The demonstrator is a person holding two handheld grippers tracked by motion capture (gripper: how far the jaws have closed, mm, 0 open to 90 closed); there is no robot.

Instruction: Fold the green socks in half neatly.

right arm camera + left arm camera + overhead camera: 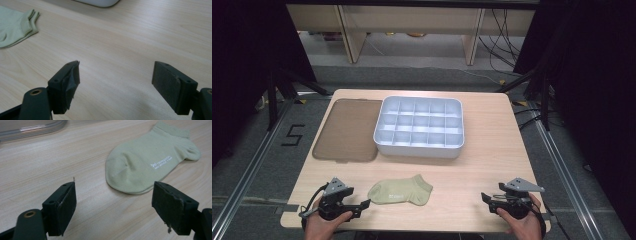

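A pale green ankle sock (400,192) lies flat on the wooden bench (492,155), near the front edge and about midway between the two hands. Its toe points toward the left claw (366,203) and its ribbed cuff toward the right claw (485,197).

The left claw rests low over the bench just beside the sock's toe — jaws wide, nothing between them. In the left gripper view the sock (150,157) lies ahead of the left claw (113,202), its rounded toe close to the right-hand jaw but apart from it; small white lettering shows on the fabric.

The right claw sits well apart from the sock, off toward the bench's right front corner, also spread wide and holding nothing. In the right gripper view the right claw (115,82) has only bare wood between its jaws, and the cuff of the sock (15,26) lies at the upper left.

Farther back on the bench stands a white tray (419,146) split into many small compartments — a flat brownish lid (347,130) lies just beside it on the left.
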